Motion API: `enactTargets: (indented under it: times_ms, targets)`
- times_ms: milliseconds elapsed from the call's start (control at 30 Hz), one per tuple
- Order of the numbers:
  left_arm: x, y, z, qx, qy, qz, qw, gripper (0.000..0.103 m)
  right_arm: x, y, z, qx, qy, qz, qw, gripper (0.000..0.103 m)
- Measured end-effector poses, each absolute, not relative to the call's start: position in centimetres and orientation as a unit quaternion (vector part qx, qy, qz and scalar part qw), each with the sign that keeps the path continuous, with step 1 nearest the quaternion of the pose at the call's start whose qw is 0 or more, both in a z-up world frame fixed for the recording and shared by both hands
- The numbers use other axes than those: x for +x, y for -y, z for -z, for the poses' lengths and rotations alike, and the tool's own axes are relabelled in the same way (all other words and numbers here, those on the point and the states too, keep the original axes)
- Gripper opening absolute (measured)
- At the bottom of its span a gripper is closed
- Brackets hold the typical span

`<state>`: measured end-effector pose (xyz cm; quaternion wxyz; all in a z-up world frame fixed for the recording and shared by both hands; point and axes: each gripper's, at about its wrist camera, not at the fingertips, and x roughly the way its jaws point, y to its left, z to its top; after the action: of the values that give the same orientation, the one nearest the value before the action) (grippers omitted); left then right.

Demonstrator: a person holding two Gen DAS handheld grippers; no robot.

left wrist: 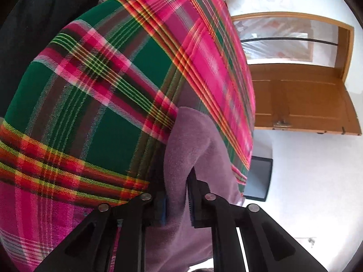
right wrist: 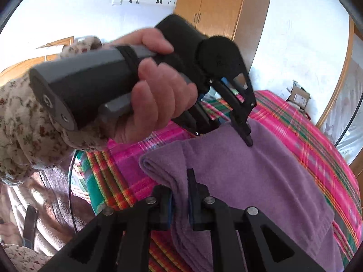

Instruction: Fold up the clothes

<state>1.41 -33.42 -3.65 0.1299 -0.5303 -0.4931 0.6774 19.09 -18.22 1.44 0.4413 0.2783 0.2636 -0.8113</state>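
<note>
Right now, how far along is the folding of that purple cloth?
Done: the purple cloth already lies doubled, a rolled fold along its near edge, on the plaid bedspread. In hand: the left gripper and right gripper each pinch an edge. Left: carrying those edges over and flattening it.

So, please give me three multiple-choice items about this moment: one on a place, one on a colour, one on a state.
1. Where does the purple towel lie?
A. on the plaid bedcover
B. on the floor
C. in the wardrobe

2. Which colour is the towel?
A. white
B. purple
C. yellow

3. What is the right claw doing?
A. hanging open in air
B. holding a box
C. gripping the towel's edge

A: the plaid shows all around the towel.
B: its pile is purple in both views.
C: towel fabric sits between its fingers; the left claw grips it too.
</note>
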Motion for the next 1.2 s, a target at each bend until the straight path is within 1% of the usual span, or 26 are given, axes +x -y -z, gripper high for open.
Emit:
enactTargets:
  times_ms: [33, 133, 267, 567, 700, 800, 867, 933, 1033, 1200]
  targets:
    - [1.4, 33.4, 3.6, -0.531, 0.491, -0.679, 0.129, 0.015, 18.7, 18.7, -1.4, 0.281, -0.265, 0.81, 0.441, 0.013]
    - [1.3, 32.9, 3.5, -0.532, 0.49, -0.68, 0.122, 0.021, 18.1, 19.3, -0.1, 0.285, -0.268, 0.807, 0.442, 0.015]
    - [1.8, 33.0, 2.8, -0.527, 0.491, -0.688, 0.09, 0.022, 17.8, 19.5, 0.3, 0.286, -0.266, 0.809, 0.439, 0.015]
    - [4.0, 32.4, -0.6, -0.51, 0.469, -0.72, 0.04, 0.028, 16.6, 16.5, -1.7, 0.298, -0.21, 0.806, 0.467, 0.016]
    - [5.1, 31.1, -2.5, -0.5, 0.43, -0.752, 0.016, 0.028, 16.2, 13.3, -3.6, 0.296, -0.177, 0.817, 0.462, 0.016]
    - [6.1, 30.0, -3.6, -0.482, 0.432, -0.762, 0.018, 0.029, 14.9, 9.4, -4.2, 0.3, -0.153, 0.843, 0.419, 0.017]
    - [6.4, 29.3, -4.2, -0.472, 0.44, -0.764, 0.029, 0.032, 13.8, 6.4, -4.2, 0.307, -0.135, 0.863, 0.378, 0.019]
    - [6.6, 28.2, -4.8, -0.466, 0.434, -0.77, 0.039, 0.032, 13.1, 3.7, -3.8, 0.316, -0.122, 0.878, 0.337, 0.021]
    - [6.7, 25.4, -5.9, -0.472, 0.394, -0.787, 0.046, 0.032, 12.1, -0.3, -3.1, 0.331, -0.105, 0.896, 0.275, 0.021]
    - [6.5, 20.3, -6.4, -0.5, 0.342, -0.79, 0.1, 0.032, 10.4, -6.9, -2.0, 0.352, -0.075, 0.917, 0.169, 0.021]
